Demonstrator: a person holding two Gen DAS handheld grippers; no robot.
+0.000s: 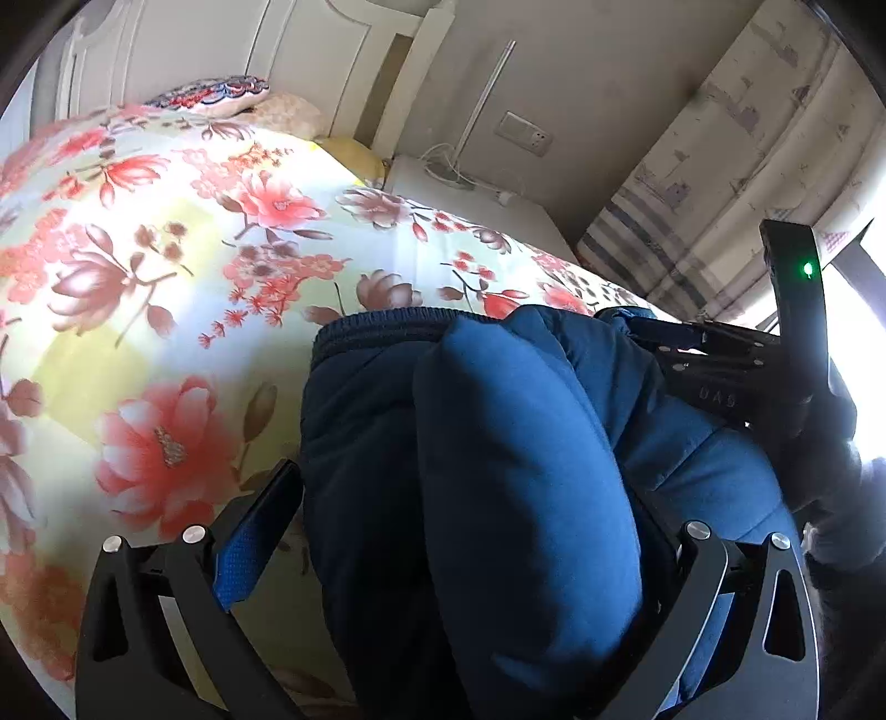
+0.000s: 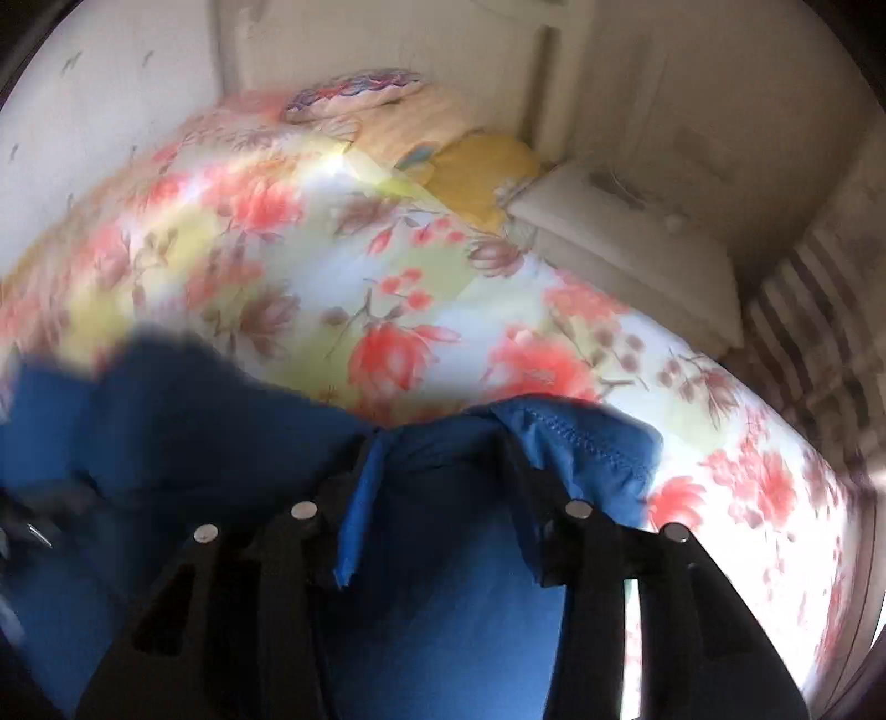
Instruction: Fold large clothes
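Observation:
A padded blue jacket [image 1: 515,471] lies folded in a thick bulge on the floral bedspread [image 1: 166,266]. My left gripper [image 1: 476,487] stands open wide, its jaws on either side of that bulge; the left pad's face is bare and the right finger is partly hidden by the cloth. My right gripper [image 1: 664,343], held by a black-gloved hand [image 1: 830,443], sits at the jacket's far right edge. In the blurred right wrist view, the right gripper [image 2: 440,443] has a fold of the jacket [image 2: 443,581] filling the gap and touching both fingers, with a stitched corner poking out to the right.
Pillows [image 1: 221,94] and a white headboard [image 1: 221,39] lie at the far end of the bed. A white bedside table [image 1: 470,188] with cables stands beside it, under a wall socket [image 1: 523,133]. A striped curtain [image 1: 720,166] hangs at the right.

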